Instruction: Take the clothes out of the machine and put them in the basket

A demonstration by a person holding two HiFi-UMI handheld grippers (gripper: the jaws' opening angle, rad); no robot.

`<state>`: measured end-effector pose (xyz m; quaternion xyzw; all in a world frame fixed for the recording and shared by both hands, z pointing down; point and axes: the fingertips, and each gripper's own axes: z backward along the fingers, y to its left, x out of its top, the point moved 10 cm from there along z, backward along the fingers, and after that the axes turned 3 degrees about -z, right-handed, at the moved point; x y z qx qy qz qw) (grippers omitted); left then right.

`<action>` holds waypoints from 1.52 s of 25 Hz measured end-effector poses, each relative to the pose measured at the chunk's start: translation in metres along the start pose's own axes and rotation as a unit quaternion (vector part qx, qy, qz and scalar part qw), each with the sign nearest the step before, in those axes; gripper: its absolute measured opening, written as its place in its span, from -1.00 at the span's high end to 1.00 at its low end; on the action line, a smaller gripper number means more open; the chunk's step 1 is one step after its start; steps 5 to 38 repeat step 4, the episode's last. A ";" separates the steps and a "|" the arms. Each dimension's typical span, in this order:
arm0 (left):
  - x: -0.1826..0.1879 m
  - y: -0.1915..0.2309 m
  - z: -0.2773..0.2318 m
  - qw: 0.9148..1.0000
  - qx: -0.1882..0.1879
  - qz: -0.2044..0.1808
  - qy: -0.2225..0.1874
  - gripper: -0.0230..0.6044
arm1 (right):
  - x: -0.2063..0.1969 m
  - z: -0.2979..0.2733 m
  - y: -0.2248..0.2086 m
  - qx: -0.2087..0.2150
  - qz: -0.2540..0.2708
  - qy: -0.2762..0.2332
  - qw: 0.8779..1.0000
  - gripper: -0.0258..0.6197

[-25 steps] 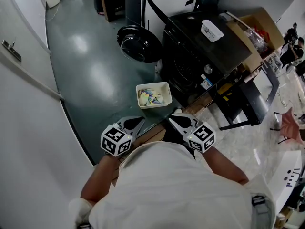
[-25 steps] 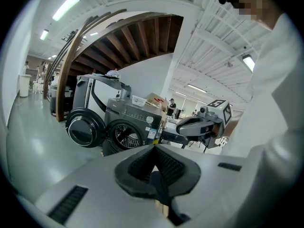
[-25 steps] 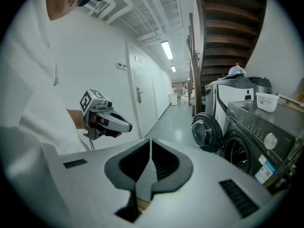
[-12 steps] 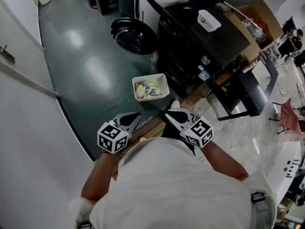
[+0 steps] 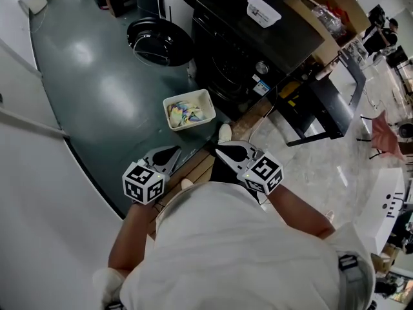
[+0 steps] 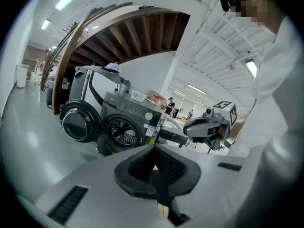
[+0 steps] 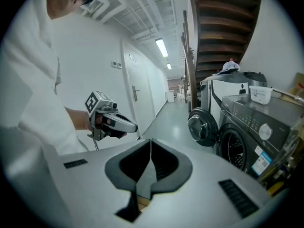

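A black washing machine [image 5: 248,50] stands ahead with its round door [image 5: 158,41] swung open to the left; its drum opening [image 6: 124,133] looks dark. On the green floor in front sits a white basket [image 5: 205,99] holding colourful clothes [image 5: 184,113]. My left gripper [image 5: 173,152] and right gripper [image 5: 222,149] hover side by side close to my body, short of the basket. Both are shut and hold nothing. The left gripper view shows the right gripper [image 6: 209,126], and the right gripper view shows the left gripper [image 7: 111,120] beside the machine [image 7: 247,132].
A white tub [image 5: 263,11] rests on the machine's top, with a cardboard box [image 5: 329,8] behind it. A black metal frame [image 5: 322,112] stands to the right. A white wall [image 5: 39,192] runs along the left. Wooden boards [image 5: 197,170] lie under the grippers.
The head view has swung, so the machine and basket now sit further left and higher. My left gripper has edged slightly down. Both grippers stay shut.
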<state>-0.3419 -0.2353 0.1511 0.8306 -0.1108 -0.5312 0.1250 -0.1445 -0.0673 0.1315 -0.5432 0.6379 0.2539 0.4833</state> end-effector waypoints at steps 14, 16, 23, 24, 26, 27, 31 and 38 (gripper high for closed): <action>0.004 0.002 -0.014 1.000 0.001 -0.006 0.004 0.94 | 0.001 0.001 -0.011 0.003 -0.001 -0.002 1.000 0.88; 0.004 0.002 -0.014 1.000 0.001 -0.006 0.004 0.94 | 0.001 0.001 -0.011 0.003 -0.001 -0.002 1.000 0.88; 0.004 0.002 -0.014 1.000 0.001 -0.006 0.004 0.94 | 0.001 0.001 -0.011 0.003 -0.001 -0.002 1.000 0.88; 0.004 0.002 -0.014 1.000 0.001 -0.006 0.004 0.94 | 0.001 0.001 -0.011 0.003 -0.001 -0.002 1.000 0.88; 0.004 0.002 -0.014 1.000 0.001 -0.006 0.004 0.94 | 0.001 0.001 -0.011 0.003 -0.001 -0.002 1.000 0.88; 0.004 0.002 -0.014 1.000 0.001 -0.006 0.004 0.94 | 0.001 0.001 -0.011 0.003 -0.001 -0.002 1.000 0.88; 0.004 0.002 -0.014 1.000 0.001 -0.006 0.004 0.94 | 0.001 0.001 -0.011 0.003 -0.001 -0.002 1.000 0.88; 0.004 0.002 -0.014 1.000 0.001 -0.006 0.004 0.94 | 0.001 0.001 -0.011 0.003 -0.001 -0.002 1.000 0.88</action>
